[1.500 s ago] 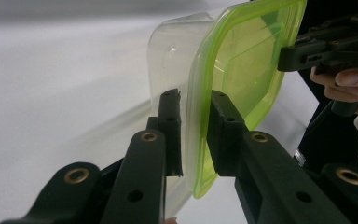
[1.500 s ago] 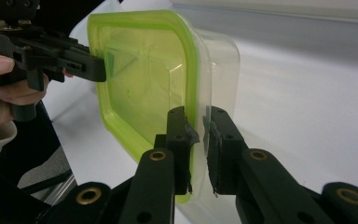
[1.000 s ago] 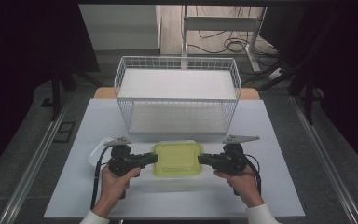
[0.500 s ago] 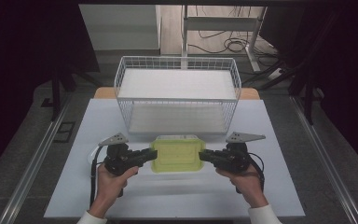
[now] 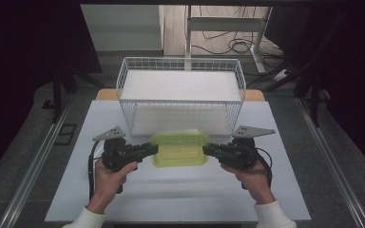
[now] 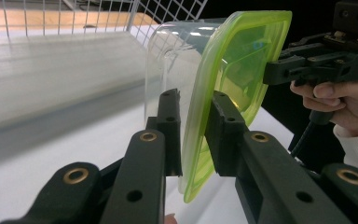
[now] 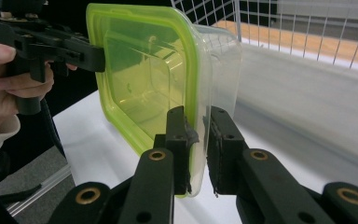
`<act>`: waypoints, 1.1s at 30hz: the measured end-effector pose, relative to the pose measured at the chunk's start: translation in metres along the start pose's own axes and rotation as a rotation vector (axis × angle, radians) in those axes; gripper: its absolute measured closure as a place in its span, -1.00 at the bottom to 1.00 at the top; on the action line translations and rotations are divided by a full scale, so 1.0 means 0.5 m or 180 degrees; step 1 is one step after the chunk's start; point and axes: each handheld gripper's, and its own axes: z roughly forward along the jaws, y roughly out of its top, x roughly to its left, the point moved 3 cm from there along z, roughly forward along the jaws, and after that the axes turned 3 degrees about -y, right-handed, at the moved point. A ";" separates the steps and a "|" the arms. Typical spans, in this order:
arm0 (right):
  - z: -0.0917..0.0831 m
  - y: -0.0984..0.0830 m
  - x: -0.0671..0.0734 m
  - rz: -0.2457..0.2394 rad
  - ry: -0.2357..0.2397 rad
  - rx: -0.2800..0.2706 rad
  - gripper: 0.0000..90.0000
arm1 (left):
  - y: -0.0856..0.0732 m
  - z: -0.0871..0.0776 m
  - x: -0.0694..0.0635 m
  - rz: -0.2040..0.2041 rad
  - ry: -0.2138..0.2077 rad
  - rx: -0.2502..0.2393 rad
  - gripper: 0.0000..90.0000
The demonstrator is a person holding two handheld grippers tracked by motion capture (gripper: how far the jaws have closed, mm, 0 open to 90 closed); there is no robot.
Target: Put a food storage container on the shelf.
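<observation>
Gripping opposite rims of the clear container with the green lid (image 5: 179, 149), the left gripper (image 5: 153, 149) and right gripper (image 5: 206, 151) each pinch it tight, holding it level above the white table (image 5: 76, 190) just before the wire basket (image 5: 180, 102).

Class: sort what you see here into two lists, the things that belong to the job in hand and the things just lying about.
In the job:
- container, clear with a green lid, clamped at both ends
- left gripper
- right gripper
- wire basket, just beyond the container, probably where it goes

Lying about:
- table, only the work surface
- cables on the floor behind
- metal stand at the back
</observation>
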 end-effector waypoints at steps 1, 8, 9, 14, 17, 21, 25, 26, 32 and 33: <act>0.000 0.008 0.000 -0.0020 0.0010 -0.0005 0.75 | 0.004 -0.001 0.001 0.0009 0.0005 -0.0005 0.71; 0.000 0.050 -0.010 -0.0042 0.0000 -0.0076 0.76 | 0.053 -0.005 0.005 0.0063 -0.0008 -0.0048 0.71; -0.002 0.059 -0.013 -0.0040 0.0008 -0.0106 0.76 | 0.063 -0.004 0.005 0.0085 -0.0023 -0.0060 0.71; -0.008 0.084 -0.026 -0.0016 0.0011 -0.0199 0.76 | 0.094 0.004 0.009 0.0140 -0.0012 -0.0068 0.71; -0.011 0.101 -0.035 -0.0010 0.0011 -0.0227 0.76 | 0.115 0.007 0.008 0.0189 -0.0003 -0.0074 0.71; -0.011 0.122 -0.048 0.0008 0.0021 -0.0236 0.76 | 0.148 0.009 0.011 0.0228 0.0036 -0.0064 0.71; -0.011 0.152 -0.056 0.0000 0.0019 -0.0265 0.75 | 0.180 0.008 0.019 0.0254 0.0011 -0.0088 0.72; -0.012 0.161 -0.058 0.0026 0.0052 -0.0277 0.75 | 0.186 0.008 0.022 0.0249 -0.0009 -0.0095 0.72; -0.013 0.197 -0.065 -0.0013 -0.0010 -0.0269 0.75 | 0.215 0.011 0.028 0.0240 -0.0032 -0.0128 0.73; -0.015 0.203 -0.066 -0.0008 -0.0012 -0.0283 0.76 | 0.221 0.010 0.027 0.0271 -0.0024 -0.0128 0.73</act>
